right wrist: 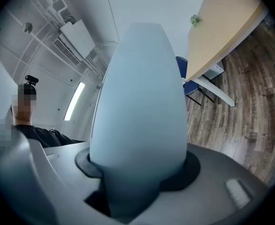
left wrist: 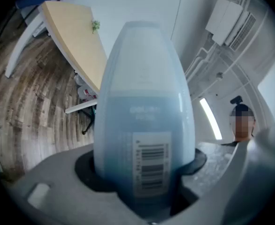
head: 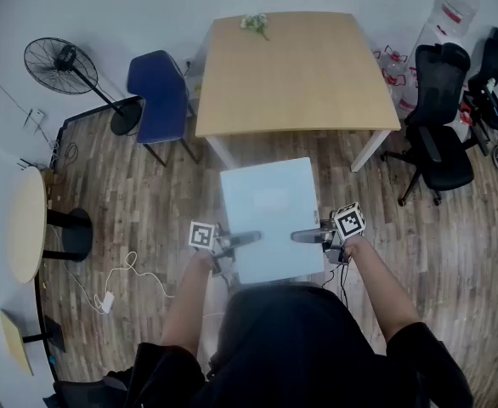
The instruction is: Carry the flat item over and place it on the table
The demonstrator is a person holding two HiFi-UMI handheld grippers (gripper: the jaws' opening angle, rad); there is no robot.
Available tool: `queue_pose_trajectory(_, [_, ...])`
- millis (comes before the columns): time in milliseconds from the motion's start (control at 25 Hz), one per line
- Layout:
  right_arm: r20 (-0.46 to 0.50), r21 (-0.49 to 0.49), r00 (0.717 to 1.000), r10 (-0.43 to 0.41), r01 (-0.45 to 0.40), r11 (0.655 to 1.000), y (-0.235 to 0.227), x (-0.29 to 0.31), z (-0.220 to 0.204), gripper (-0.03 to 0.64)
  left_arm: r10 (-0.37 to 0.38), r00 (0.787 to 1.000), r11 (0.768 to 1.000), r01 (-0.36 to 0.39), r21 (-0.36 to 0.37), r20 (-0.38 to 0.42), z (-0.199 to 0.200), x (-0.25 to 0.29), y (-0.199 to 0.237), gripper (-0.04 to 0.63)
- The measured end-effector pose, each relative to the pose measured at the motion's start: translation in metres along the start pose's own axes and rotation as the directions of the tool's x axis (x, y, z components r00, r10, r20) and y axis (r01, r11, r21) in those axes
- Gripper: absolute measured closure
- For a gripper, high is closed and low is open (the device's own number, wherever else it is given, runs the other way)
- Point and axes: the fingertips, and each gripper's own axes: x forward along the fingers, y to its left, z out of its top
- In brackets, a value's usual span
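A flat pale-blue folder [head: 268, 218] hangs level in the air in front of the person, short of the wooden table [head: 296, 73]. My left gripper [head: 247, 239] is shut on its left edge and my right gripper [head: 304, 237] is shut on its right edge. The left gripper view is filled by the folder [left wrist: 143, 111], barcode label towards the camera, wedged between the jaws. In the right gripper view the plain face of the folder [right wrist: 140, 107] sits clamped between the jaws in the same way.
A small green sprig [head: 256, 24] lies at the table's far edge. A blue chair [head: 159, 93] stands at the table's left, with a floor fan [head: 62, 63] beyond it. Black office chairs [head: 440, 117] stand to the right. A round side table [head: 26, 224] and cables [head: 117, 279] are at the left.
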Motion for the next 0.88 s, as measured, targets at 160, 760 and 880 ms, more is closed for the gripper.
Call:
queue_pose_trajectory(160, [0.005, -0.012, 1.0, 0.02, -0.019, 1.0, 0.009, -0.008, -0.012, 0.334, 0.012, 1.0, 1.0, -0.012, 0.015, 0.0, -0.014, 0.007, -0.003, 0.264])
queue_pose_trajectory(760, [0.012, 0.002, 0.999, 0.041, -0.041, 0.999, -0.009, -0.008, 0.007, 0.316, 0.029, 0.999, 1.0, -0.029, -0.011, 0.034, 0.008, 0.008, 0.007, 0.252])
queue_pose_trajectory(880, [0.031, 0.004, 0.998, 0.049, -0.049, 0.999, -0.014, -0.005, 0.028, 0.314, 0.015, 1.0, 1.0, -0.015, -0.001, 0.016, 0.032, 0.01, 0.012, 0.252])
